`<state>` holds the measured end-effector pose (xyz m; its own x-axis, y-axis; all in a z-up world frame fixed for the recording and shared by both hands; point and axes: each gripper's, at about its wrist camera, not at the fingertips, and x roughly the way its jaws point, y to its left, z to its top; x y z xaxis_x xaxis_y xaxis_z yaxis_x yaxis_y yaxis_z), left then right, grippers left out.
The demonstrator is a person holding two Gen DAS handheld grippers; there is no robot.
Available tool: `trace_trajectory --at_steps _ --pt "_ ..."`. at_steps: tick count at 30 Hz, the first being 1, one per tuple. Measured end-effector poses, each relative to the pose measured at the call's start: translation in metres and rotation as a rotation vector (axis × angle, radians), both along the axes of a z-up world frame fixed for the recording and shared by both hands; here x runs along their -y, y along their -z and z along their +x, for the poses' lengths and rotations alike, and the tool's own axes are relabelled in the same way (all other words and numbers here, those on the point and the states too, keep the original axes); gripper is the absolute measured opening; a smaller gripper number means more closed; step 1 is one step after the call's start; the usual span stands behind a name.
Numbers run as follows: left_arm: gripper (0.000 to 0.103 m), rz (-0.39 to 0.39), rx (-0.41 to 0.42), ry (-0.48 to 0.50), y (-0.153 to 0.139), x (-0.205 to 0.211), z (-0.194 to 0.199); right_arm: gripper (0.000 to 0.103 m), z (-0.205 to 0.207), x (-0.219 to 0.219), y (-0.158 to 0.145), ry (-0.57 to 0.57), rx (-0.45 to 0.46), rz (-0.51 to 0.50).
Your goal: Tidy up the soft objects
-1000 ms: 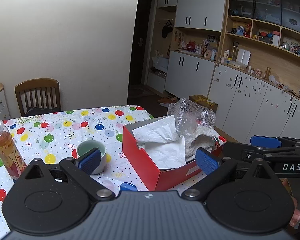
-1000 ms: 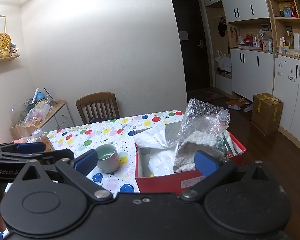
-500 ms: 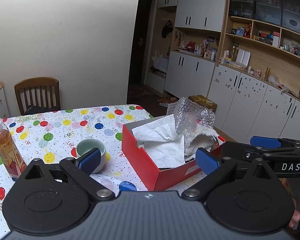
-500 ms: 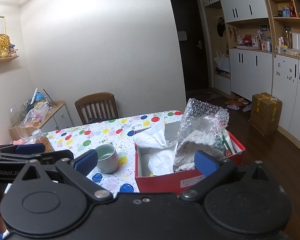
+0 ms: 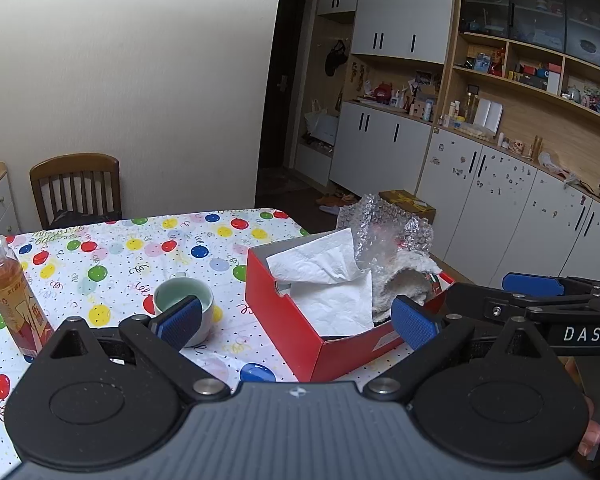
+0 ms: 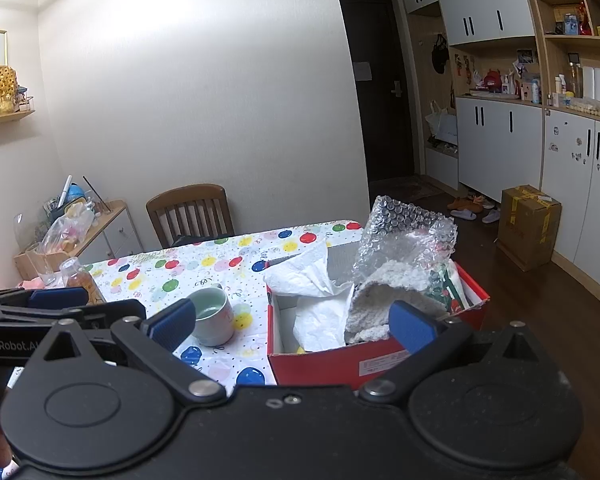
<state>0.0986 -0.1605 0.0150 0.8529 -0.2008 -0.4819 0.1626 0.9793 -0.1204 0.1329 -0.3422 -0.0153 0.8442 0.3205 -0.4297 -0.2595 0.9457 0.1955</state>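
A red cardboard box (image 5: 292, 316) (image 6: 324, 364) sits near the table's right edge. Inside it lie white paper towels (image 5: 324, 280) (image 6: 312, 280), a white knitted cloth (image 5: 404, 280) (image 6: 384, 284) and crumpled bubble wrap (image 5: 384, 228) (image 6: 404, 228) that sticks up above the rim. My left gripper (image 5: 296, 322) hangs open in front of the box, nothing between its blue pads. My right gripper (image 6: 292, 324) is also open and empty, held back from the box's near side. Each gripper shows at the edge of the other's view.
A pale green cup (image 5: 184, 308) (image 6: 214, 316) stands left of the box on the balloon-print tablecloth (image 5: 112, 264). A bottle of amber drink (image 5: 10, 292) stands at the table's left. A wooden chair (image 6: 190, 214) is behind the table. A cardboard carton (image 6: 528, 224) sits on the floor.
Both views have drifted very slightly; the box and its contents lie as before. Both grippers stay open and empty.
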Motion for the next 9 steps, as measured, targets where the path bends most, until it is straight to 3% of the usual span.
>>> trace_trajectory --at_steps 9 --pt "0.102 -0.009 -0.011 -0.010 0.0022 -0.0019 0.0036 0.103 -0.0002 -0.0006 0.0008 0.003 -0.002 -0.001"
